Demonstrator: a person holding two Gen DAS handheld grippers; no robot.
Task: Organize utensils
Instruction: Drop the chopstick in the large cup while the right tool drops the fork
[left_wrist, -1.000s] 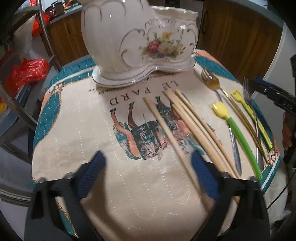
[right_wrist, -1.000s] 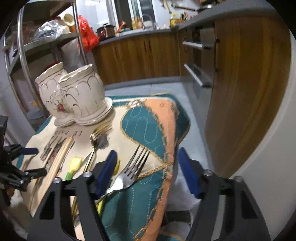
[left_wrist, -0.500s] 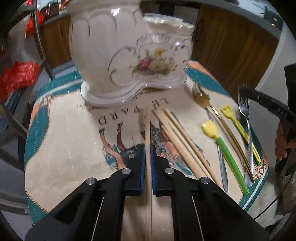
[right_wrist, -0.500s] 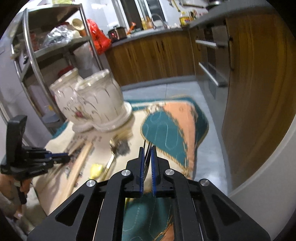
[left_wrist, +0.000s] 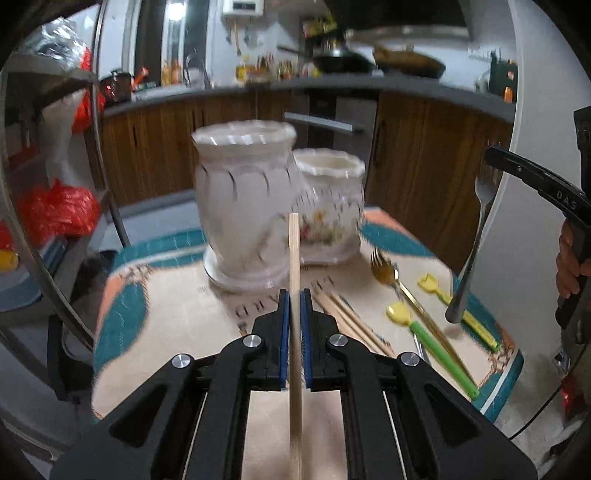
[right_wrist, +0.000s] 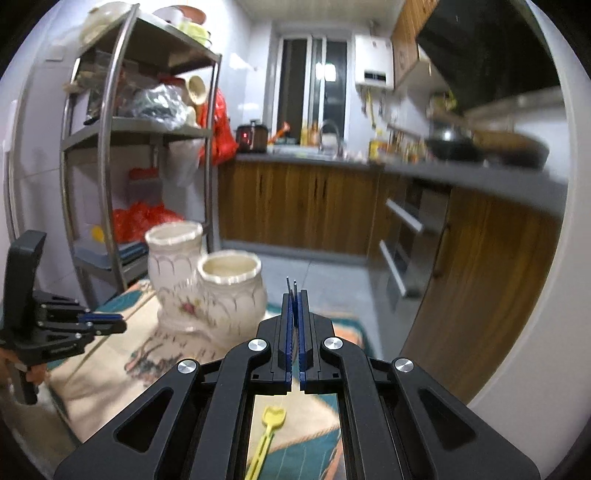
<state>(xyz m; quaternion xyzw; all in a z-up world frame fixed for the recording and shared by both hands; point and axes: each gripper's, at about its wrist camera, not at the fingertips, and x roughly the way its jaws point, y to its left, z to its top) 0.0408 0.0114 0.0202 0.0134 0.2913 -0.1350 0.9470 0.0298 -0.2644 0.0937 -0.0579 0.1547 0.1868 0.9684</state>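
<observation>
Our left gripper clamps a wooden chopstick; our right gripper pinches the silver fork, whose dangling handle only the left view shows.

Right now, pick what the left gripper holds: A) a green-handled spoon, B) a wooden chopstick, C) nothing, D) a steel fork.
B: the left gripper is shut on a wooden chopstick, lifted above the cloth; the steel fork hangs from the right gripper.
</observation>
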